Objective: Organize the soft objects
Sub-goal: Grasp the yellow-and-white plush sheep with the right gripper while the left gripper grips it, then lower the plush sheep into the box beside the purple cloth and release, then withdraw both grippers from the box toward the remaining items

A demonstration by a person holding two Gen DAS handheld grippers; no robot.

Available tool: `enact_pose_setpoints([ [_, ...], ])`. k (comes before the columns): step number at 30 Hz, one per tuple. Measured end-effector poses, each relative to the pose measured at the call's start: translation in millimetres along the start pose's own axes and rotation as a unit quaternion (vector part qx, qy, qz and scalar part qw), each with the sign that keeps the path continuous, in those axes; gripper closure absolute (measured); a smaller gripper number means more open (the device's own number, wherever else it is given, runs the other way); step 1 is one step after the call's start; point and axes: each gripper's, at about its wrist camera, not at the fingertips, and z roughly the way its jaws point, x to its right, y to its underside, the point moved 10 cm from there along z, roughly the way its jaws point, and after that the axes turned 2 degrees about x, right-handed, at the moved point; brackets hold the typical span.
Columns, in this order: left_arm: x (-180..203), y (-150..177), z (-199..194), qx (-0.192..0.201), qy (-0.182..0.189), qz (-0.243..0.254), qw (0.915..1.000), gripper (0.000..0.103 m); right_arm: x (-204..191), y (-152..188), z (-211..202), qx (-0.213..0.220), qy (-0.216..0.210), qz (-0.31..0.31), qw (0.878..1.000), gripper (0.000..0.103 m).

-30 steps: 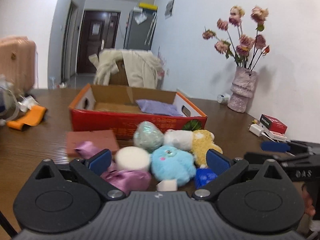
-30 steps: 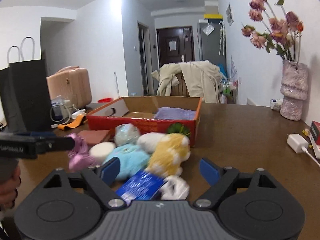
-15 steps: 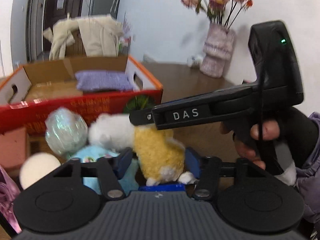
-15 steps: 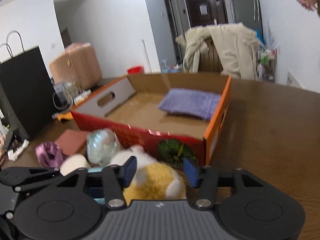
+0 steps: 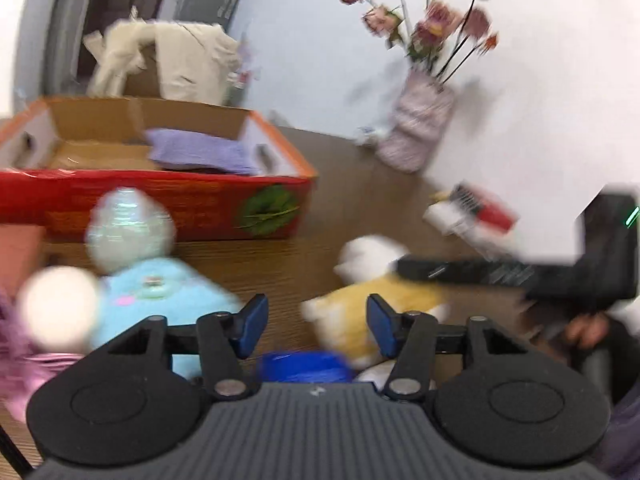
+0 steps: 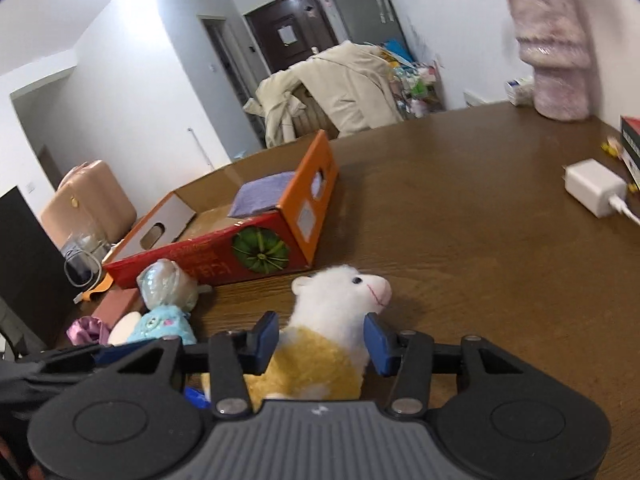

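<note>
My right gripper (image 6: 320,338) is shut on a yellow and white plush alpaca (image 6: 320,356), its white head poking out ahead of the fingers. In the left wrist view the alpaca (image 5: 376,312) hangs to the right, held by the right gripper's black body (image 5: 480,272). My left gripper (image 5: 316,322) is open and empty above the toy pile: a blue plush (image 5: 160,300), a white ball (image 5: 56,312), a shiny wrapped ball (image 5: 128,232), a blue packet (image 5: 300,366). The red cardboard box (image 6: 208,260) holds a purple cloth (image 6: 260,196).
A pink vase of dried flowers (image 5: 416,136) stands by the wall at the back right. A white charger (image 6: 592,188) and a red box (image 5: 484,208) lie on the brown table (image 6: 460,240) at the right. A pink satin pouch (image 6: 86,330) and a brown block (image 6: 120,304) lie left of the pile.
My right gripper has lifted the alpaca out of the pile and moved it right, away from the box front. My left gripper has opened a little wider and swung right.
</note>
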Motion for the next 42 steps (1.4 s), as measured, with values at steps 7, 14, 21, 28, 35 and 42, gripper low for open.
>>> enact_pose_setpoints([
  [7,5.3,14.1,41.5,-0.081,0.025,-0.095,0.9918,0.047,3.2,3.6,5.2,-0.001,-0.012,0.027,1.000,0.053],
  [14,-4.2,5.1,35.5,-0.057,0.031,-0.135,0.9887,0.054,4.2,2.8,5.0,-0.010,-0.027,0.069,0.997,0.058],
  [21,4.3,-39.0,-17.7,0.020,0.043,-0.113,0.9925,0.054,-39.6,-31.2,-28.6,0.050,-0.056,0.041,0.996,0.059],
  [28,-34.2,-117.6,-19.8,0.057,0.023,-0.112,0.9918,0.054,-89.0,-103.7,3.0,0.074,-0.079,0.002,0.994,0.059],
  [35,-101.0,-143.7,49.7,0.003,-0.005,-0.151,0.9885,0.055,-90.8,-137.9,107.2,0.025,-0.031,0.003,0.999,0.062],
  [42,-118.2,-120.5,95.8,-0.056,-0.005,-0.130,0.9899,0.059,-77.8,-114.2,157.5,-0.021,0.043,-0.028,0.998,0.066],
])
